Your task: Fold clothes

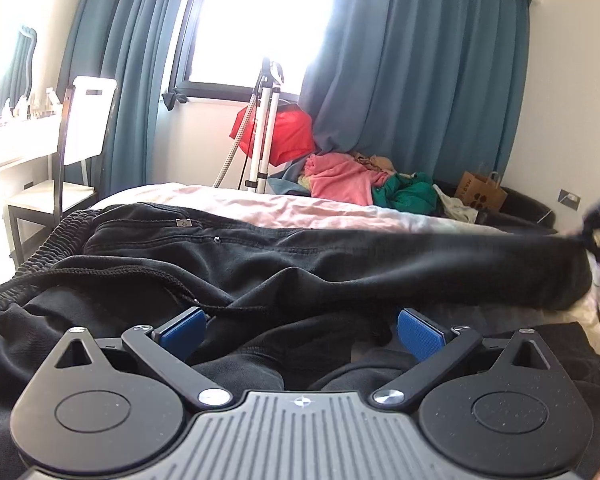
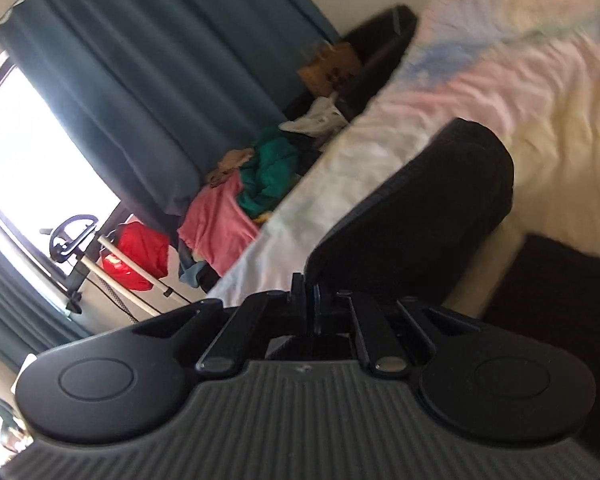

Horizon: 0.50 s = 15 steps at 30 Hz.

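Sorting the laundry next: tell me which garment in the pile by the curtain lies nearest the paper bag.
The green garment. It sits at the right end of the pile, closest to the brown paper bag; the pink garment lies left of it, and the red one hangs farther left still.

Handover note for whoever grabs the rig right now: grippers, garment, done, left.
Left gripper: open, blue pads apart, low over the crumpled black fabric at the near edge of the bed, holding nothing.
Right gripper: shut on the leg end of the black trousers, lifted off the bed; that view is motion-blurred.
Trousers: spread across the bed, elastic waistband toward the left, leg stretched out to the right.
Done: one leg end picked up.
Left: likely carry that end toward the waistband, lay it down, smooth it, then fold again. No finished fold visible yet.
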Tool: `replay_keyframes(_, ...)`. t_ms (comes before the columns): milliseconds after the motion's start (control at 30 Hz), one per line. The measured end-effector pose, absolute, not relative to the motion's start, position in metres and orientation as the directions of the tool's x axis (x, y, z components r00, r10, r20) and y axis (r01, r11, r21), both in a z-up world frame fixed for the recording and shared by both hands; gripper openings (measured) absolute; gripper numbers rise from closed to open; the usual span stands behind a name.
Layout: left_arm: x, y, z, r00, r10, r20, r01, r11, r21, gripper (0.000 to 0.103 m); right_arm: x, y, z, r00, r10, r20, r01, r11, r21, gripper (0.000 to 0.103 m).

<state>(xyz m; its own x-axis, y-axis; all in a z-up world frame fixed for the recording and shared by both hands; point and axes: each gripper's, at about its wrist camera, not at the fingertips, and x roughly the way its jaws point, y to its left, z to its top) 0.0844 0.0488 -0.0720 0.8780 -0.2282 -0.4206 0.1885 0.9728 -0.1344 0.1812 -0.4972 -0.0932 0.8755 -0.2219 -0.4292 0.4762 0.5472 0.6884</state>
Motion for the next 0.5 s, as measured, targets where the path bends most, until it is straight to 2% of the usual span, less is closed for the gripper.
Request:
replay_keyframes(67, 0.082, 0.044, -0.074, 0.871, -0.218, -0.440, 0.180, 0.975, -0.127, 0.103, 0.166, -0.507, -0.126, 0.863, -0.179, -0.473, 0.497, 0.473, 0.728, 0.007)
replay_keyframes(167, 0.082, 0.034, -0.081, 0.853, -0.208, -0.478, 0.168, 0.978, -0.125, 0.103, 0.166, -0.516, -0.143, 0.866, -0.122, -0.485, 0.486, 0.432, 0.760, 0.009)
replay_keyframes(300, 0.082, 0.025, -0.087, 0.846, -0.202, -0.493, 0.172, 0.979, -0.106, 0.103, 0.169, -0.514, -0.149, 0.874, -0.104, -0.474, 0.456, 0.508, 0.730, 0.013)
replay_keyframes(367, 0.083, 0.025, -0.088, 0.848, -0.201, -0.490, 0.165, 0.979, -0.116, 0.103, 0.168, -0.518, -0.151, 0.872, -0.103, -0.479, 0.455, 0.534, 0.712, 0.024)
replay_keyframes(500, 0.090, 0.033, -0.091, 0.846, -0.219, -0.487, 0.138, 0.971, -0.197, 0.103, 0.152, -0.537, -0.156, 0.880, -0.142, -0.453, 0.459, 0.499, 0.735, 0.032)
